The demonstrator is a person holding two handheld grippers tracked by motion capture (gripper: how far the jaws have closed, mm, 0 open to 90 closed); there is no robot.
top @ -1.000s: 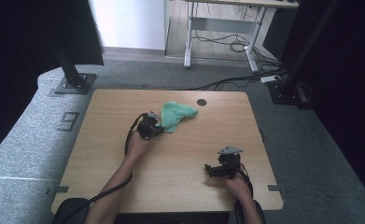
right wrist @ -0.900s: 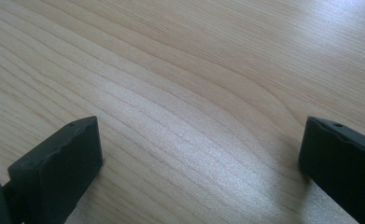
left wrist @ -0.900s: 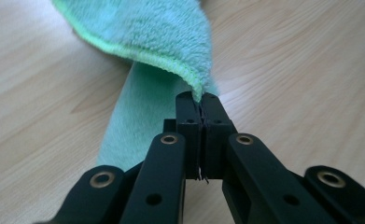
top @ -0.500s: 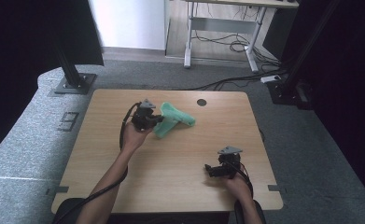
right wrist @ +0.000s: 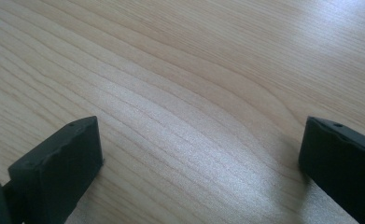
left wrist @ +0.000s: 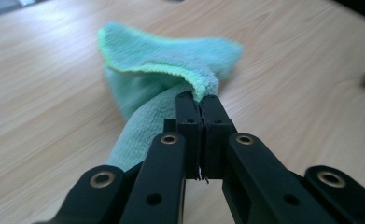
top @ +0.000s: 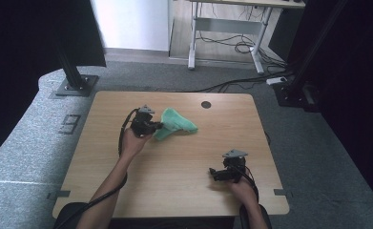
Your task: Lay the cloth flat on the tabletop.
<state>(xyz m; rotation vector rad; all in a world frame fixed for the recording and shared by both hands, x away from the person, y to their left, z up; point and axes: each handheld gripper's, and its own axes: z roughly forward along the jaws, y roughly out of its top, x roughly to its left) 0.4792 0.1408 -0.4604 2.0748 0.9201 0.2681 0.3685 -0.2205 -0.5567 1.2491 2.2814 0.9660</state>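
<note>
- High view: the left gripper [top: 156, 125] has its jaws clamped on an edge of the green cloth [top: 177, 125]. A second ago the cloth lay in a flatter heap farther back on the table [top: 174, 191], just ahead of this claw. Now the claw has risen and drawn the pinched edge with it, so the cloth trails away from the claw's tips toward the person's right, its far part resting on the wood. The right gripper [top: 212, 172] sits where it was, well apart from the cloth and nearer the person.
- Left gripper view: the pads are pressed together on a thin fold of the green cloth [left wrist: 161, 79], which bunches up right at the tips and spreads out beyond and below them. The hold looks firm, so the lift seems to be taking.
- Right gripper view: this claw's jaws stand wide apart over bare wood [right wrist: 194, 93], with nothing between them.
- Judgement: the pick-up has begun; the free claw is likely wanted next, to catch another edge for spreading or folding.
</note>
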